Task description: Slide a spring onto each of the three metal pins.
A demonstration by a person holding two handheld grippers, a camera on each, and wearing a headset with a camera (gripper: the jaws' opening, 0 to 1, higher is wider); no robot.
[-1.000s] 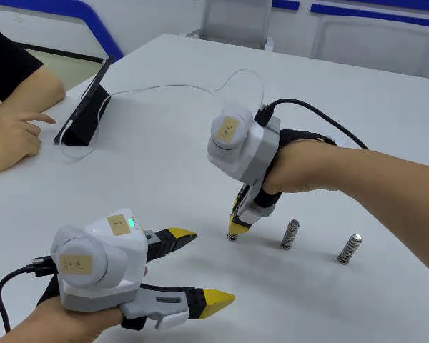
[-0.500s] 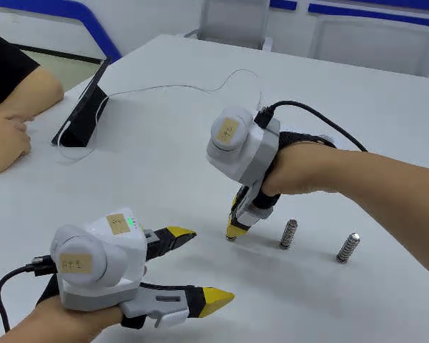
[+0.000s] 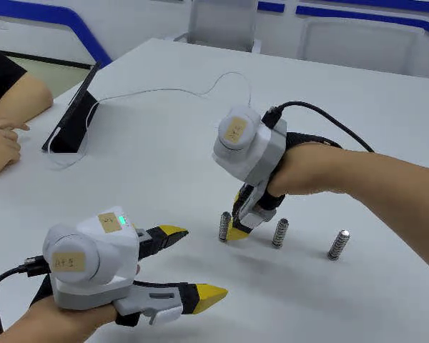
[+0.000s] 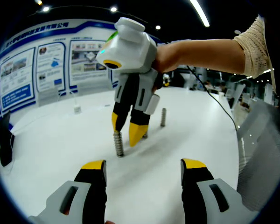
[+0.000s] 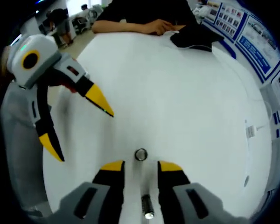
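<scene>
I hold my right gripper [image 3: 236, 231] tips down on the white table [image 3: 164, 150], its jaws set narrowly apart with nothing between them. The first spring [image 3: 224, 226] stands upright just beside its yellow tips, on the side toward my left hand. Seen along the jaws, that spring's round top [image 5: 140, 154] sits just ahead of the right gripper [image 5: 141, 166], in line with the gap. The middle spring [image 3: 279, 233] stands upright just on the other side of this gripper, and the third spring [image 3: 338, 244] stands further out along the same row (I cannot make out the pins inside the coils). My left gripper [image 3: 196, 262] hovers low over the table near me, jaws spread wide and empty, pointing toward the row. Across the table a tablet [image 3: 71, 121] leans upright with a thin cable [image 3: 171, 89] trailing from it, near another person's hand [image 3: 0, 143].
</scene>
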